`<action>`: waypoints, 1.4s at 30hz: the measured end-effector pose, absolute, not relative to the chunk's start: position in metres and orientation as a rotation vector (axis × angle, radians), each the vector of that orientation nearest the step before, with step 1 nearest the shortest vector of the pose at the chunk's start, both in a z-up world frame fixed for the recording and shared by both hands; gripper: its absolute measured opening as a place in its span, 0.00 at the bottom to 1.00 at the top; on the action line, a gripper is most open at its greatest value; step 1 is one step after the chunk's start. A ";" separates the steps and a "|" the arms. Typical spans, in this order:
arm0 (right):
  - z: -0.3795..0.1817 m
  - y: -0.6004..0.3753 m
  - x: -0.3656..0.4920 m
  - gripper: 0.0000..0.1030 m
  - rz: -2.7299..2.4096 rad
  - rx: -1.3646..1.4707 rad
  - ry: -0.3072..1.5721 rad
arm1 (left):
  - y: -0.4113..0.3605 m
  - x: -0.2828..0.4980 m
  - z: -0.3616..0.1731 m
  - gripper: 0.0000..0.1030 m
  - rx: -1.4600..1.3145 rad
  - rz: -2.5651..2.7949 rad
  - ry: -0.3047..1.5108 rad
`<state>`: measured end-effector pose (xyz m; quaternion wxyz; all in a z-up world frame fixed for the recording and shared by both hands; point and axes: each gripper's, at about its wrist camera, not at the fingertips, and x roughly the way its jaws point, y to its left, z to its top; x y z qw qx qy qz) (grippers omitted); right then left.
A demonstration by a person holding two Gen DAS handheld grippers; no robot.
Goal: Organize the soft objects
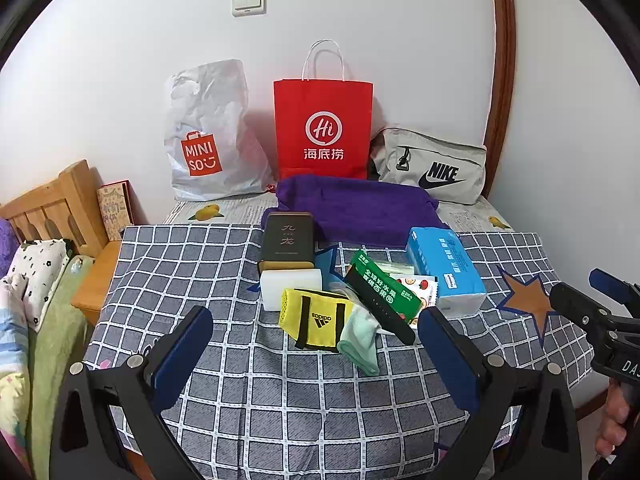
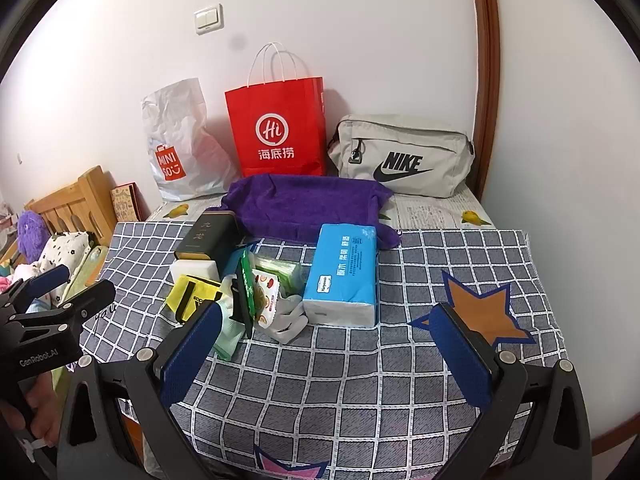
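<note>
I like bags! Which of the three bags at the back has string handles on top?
The red paper bag in the middle. The crinkly white Miniso bag and grey Nike bag show no string handles.

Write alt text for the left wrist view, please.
An open left hand-held gripper hovers over a checked cloth, facing a yellow Adidas pouch, mint cloth and blue tissue pack. Behind stand a red paper bag and grey Nike bag.

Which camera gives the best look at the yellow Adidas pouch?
The left wrist view: the yellow Adidas pouch lies in full view, logo readable. The right wrist view shows only part of it, behind the right gripper's finger.
</note>
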<state>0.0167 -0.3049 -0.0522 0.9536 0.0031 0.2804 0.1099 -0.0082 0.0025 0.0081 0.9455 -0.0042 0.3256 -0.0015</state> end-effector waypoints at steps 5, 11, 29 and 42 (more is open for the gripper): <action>-0.051 -0.305 0.016 1.00 0.222 0.007 0.569 | 0.002 -0.007 0.009 1.00 -0.006 -0.005 0.663; -0.051 -0.304 0.016 1.00 0.222 0.007 0.569 | 0.002 -0.007 0.008 1.00 -0.007 -0.003 0.663; -0.053 -0.300 0.014 1.00 0.232 -0.007 0.572 | 0.001 -0.007 0.008 1.00 -0.006 -0.003 0.660; -0.055 -0.303 0.017 1.00 0.229 0.013 0.570 | 0.002 0.001 0.000 1.00 -0.007 -0.009 0.671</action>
